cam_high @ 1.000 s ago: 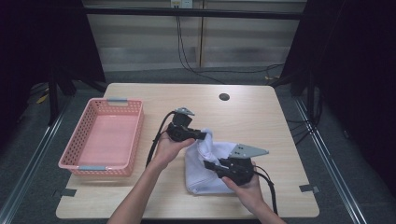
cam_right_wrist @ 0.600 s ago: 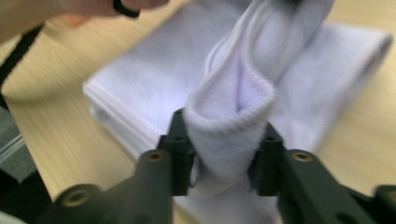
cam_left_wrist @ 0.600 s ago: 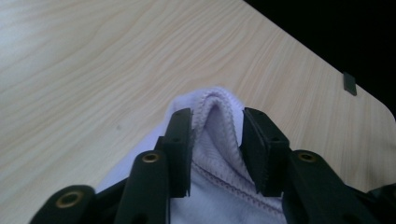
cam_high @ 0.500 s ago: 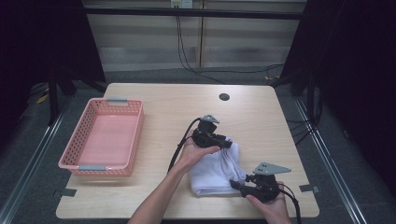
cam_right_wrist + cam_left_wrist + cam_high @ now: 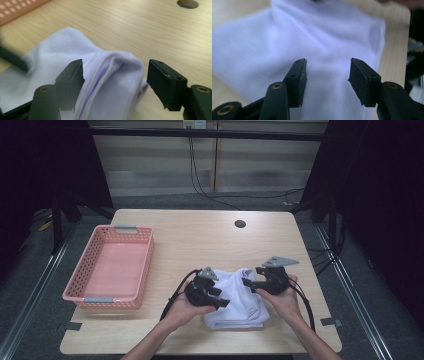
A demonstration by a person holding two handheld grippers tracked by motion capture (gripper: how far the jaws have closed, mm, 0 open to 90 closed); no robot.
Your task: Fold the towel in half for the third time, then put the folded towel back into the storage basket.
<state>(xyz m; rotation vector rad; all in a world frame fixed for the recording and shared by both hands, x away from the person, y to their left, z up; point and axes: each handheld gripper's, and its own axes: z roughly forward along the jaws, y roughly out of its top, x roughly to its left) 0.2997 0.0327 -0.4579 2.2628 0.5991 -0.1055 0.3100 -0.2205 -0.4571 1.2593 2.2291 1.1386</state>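
A folded white cloth [image 5: 235, 307] lies on the wooden table [image 5: 200, 237], near its front edge. My left gripper [image 5: 222, 301] rests at the cloth's left side, and its jaws have just been opening. In the left gripper view it [image 5: 328, 75] stands open above the cloth [image 5: 324, 37], with nothing pinched. My right gripper [image 5: 248, 283] is at the cloth's far right corner, and its jaws too have just been opening. In the right gripper view it [image 5: 115, 77] is open astride the cloth's folded edge [image 5: 117, 72], pads clear of the fabric.
A pink plastic basket [image 5: 75, 290] stands at the table's left side. A round cable hole [image 5: 240, 224] sits near the far edge. Bare tabletop lies between the basket and the cloth. Dark floor and metal rails surround the table.
Both grippers have let go of the cloth and opened. The crumpled cloth now lies folded flat. The left gripper moved toward the near left; the right one moved away from the front edge.
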